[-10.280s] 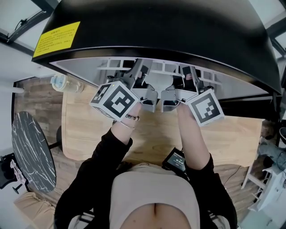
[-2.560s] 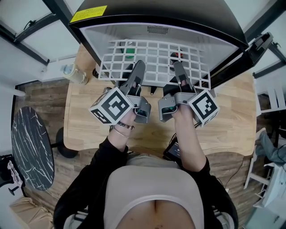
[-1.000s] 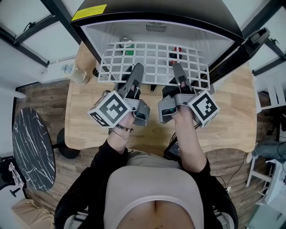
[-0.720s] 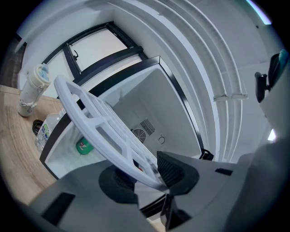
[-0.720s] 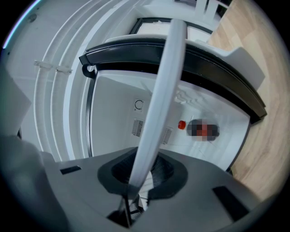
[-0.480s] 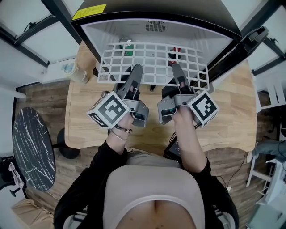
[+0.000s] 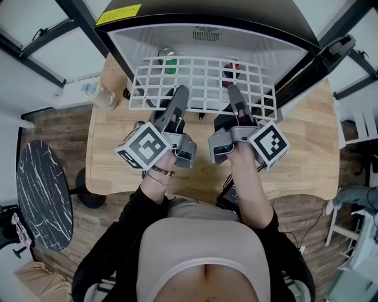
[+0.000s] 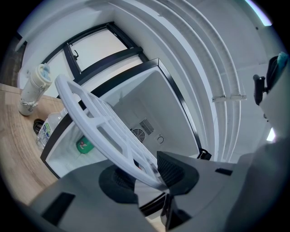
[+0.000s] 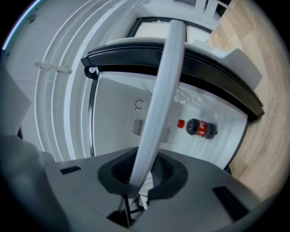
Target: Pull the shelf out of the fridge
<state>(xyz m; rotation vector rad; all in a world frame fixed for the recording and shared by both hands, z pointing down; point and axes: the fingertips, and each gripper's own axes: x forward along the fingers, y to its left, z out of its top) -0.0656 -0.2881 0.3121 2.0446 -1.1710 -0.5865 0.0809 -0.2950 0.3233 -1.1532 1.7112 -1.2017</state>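
Shows the shelf (image 7: 204,82) drawn far forward out of the fridge (image 7: 207,17), against the earliest frame with the white grid tucked inside under the black top; shows no shift to speak of against the frames of the last second. Juts level over the wooden tabletop (image 7: 118,171), with the rear part inside the white cavity. Clamped at the front edge by the left gripper (image 7: 179,93), jaws pressed on a white bar of the grid from either side, with the grid slanting down between the pads in the left gripper view. Gripped likewise by the right gripper (image 7: 234,93) further along the same edge, jaws nearly together on the thin rim, seen edge-on in the right gripper view. Holds both grippers level, side by side, near each other but apart. Shows inside the fridge, below the grid, a dark cola bottle (image 9: 201,128) with a red cap on the right and a green container (image 8: 84,145) on the left. Shows on the tabletop, just left of the fridge, a clear bottle (image 7: 97,95).
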